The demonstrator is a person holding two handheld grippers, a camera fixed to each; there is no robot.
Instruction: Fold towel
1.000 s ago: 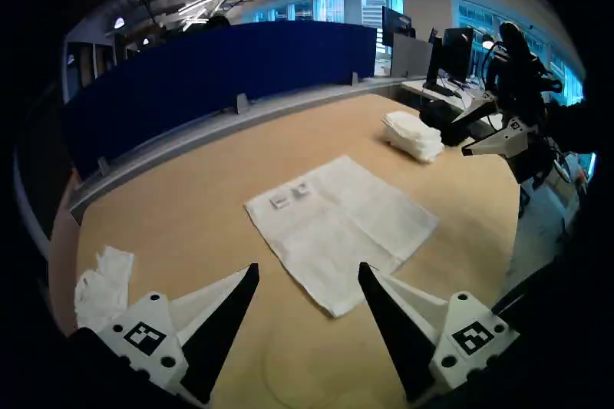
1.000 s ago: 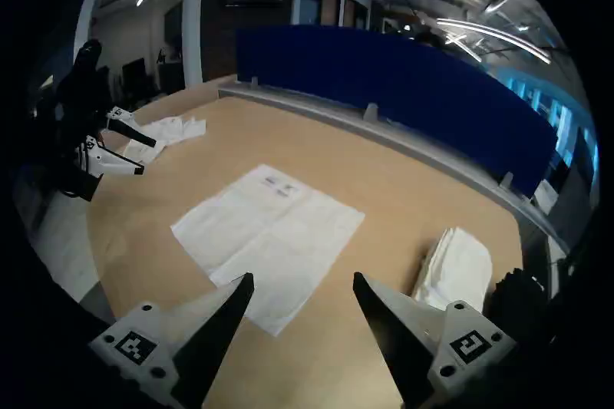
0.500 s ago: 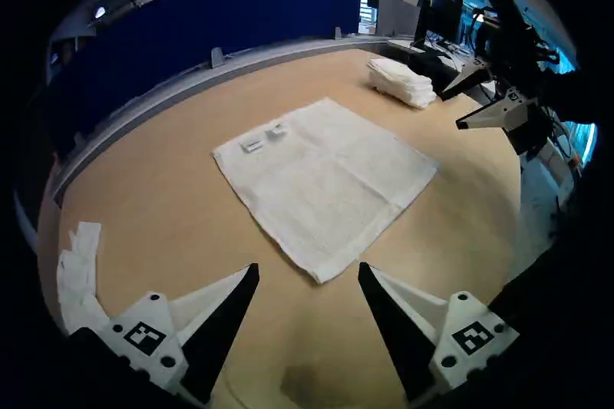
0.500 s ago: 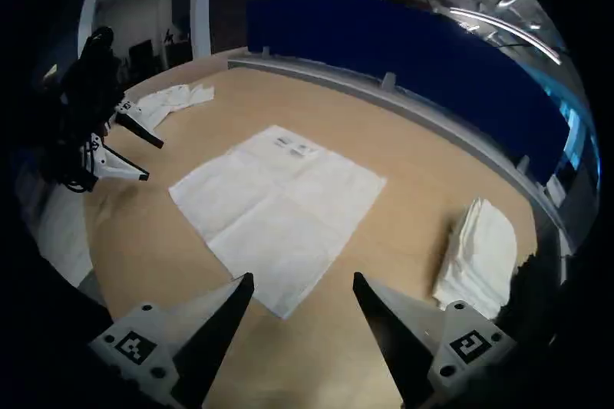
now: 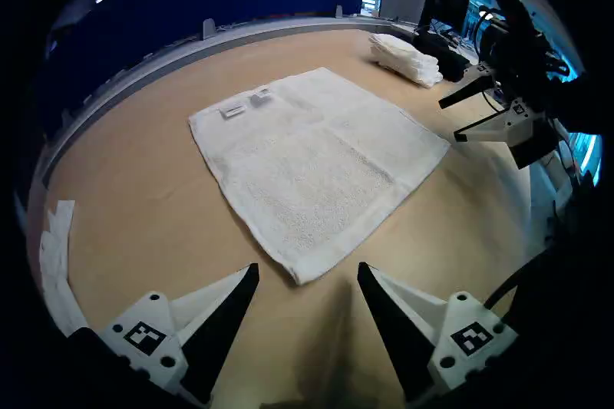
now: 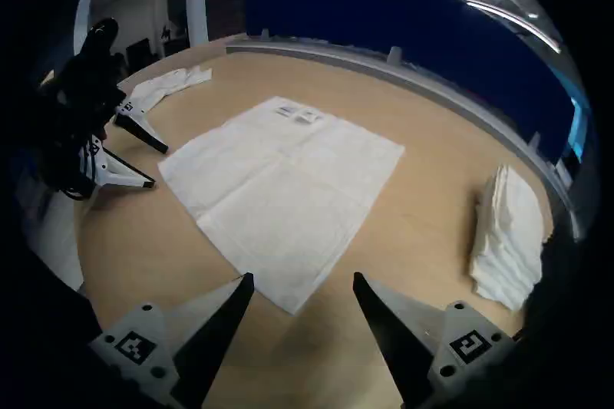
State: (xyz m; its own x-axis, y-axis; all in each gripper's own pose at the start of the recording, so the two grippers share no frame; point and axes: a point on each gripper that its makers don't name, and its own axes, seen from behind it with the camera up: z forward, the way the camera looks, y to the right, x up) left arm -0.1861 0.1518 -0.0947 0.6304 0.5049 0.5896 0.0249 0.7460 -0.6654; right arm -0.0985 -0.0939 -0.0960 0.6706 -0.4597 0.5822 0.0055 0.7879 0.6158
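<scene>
Left gripper view: the left gripper has its jaws spread wide and empty. The towel lies flat on the worktop, its near corner just ahead of the tips.

Right gripper view: the right gripper also has its jaws wide apart, holding nothing (another towel corner lies just ahead).

No readable text in front of you.
You have two small tags at the far edge of the towel, but their print is too small to make out in either view. The square markers on the fingers of your left gripper and right gripper carry black-and-white block patterns, not letters or numbers.
</scene>
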